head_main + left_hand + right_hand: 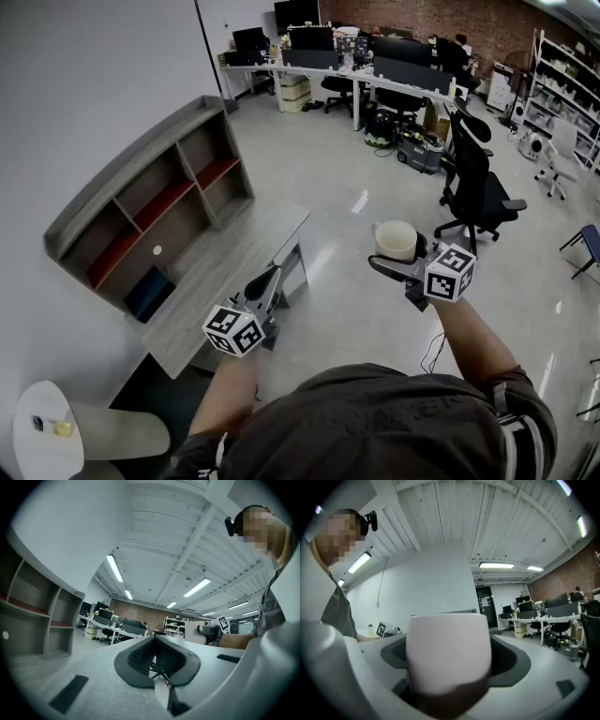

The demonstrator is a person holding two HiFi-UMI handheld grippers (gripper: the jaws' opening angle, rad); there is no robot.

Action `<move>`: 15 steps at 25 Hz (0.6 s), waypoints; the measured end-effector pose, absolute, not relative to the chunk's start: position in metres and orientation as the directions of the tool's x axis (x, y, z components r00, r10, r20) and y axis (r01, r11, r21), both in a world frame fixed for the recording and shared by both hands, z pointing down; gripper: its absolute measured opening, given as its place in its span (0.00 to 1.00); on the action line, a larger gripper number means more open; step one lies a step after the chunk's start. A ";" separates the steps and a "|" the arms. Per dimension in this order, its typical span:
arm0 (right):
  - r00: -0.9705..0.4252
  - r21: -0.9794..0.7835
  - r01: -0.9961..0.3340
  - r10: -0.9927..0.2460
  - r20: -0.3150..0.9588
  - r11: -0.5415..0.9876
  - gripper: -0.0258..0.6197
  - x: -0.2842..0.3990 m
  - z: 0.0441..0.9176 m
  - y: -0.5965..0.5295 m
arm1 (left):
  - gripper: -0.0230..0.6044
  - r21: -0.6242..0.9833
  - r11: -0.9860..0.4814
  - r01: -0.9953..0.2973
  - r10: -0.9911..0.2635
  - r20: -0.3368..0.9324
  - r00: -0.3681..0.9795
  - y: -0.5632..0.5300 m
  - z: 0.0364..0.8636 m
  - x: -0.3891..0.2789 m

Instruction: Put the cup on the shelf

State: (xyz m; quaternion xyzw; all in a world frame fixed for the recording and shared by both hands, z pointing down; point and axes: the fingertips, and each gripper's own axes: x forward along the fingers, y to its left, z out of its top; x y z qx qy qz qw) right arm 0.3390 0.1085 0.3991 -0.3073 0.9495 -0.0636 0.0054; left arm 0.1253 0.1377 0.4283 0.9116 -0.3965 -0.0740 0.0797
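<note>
One cup (396, 240) clamped, well apart from the shelf (150, 202)
Got it upright between the right gripper's (401, 255) wide-spread jaws, out over the floor (347, 159); got the left gripper (268, 279) pinched shut on nothing, down by the desk (211, 281).

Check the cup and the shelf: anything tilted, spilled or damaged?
Nothing stands out. The cup sits upright, gripped in the jaws of the right gripper, and the shelf looks intact.
</note>
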 end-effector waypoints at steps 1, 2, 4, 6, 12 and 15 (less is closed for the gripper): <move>-0.811 -0.124 -0.583 -0.584 0.028 0.803 0.76 0.339 0.399 0.107 | 0.04 0.203 -0.674 -0.710 -0.734 -0.072 0.675 0.137 0.429 0.125; -0.811 -0.124 -0.582 -0.584 0.027 0.803 0.76 0.339 0.400 0.106 | 0.04 0.203 -0.674 -0.710 -0.733 -0.073 0.676 0.136 0.429 0.125; -0.813 -0.125 -0.580 -0.582 0.028 0.805 0.76 0.340 0.399 0.104 | 0.04 0.202 -0.675 -0.709 -0.733 -0.074 0.676 0.133 0.429 0.127; -0.814 -0.127 -0.578 -0.580 0.029 0.806 0.76 0.343 0.399 0.101 | 0.04 0.203 -0.675 -0.709 -0.733 -0.074 0.677 0.131 0.428 0.131; -0.816 -0.122 -0.577 -0.578 0.030 0.808 0.76 0.354 0.397 0.096 | 0.04 0.202 -0.674 -0.710 -0.734 -0.075 0.675 0.126 0.427 0.144; -0.818 -0.118 -0.573 -0.574 0.023 0.811 0.76 0.361 0.393 0.096 | 0.04 0.198 -0.674 -0.712 -0.735 -0.075 0.674 0.125 0.425 0.152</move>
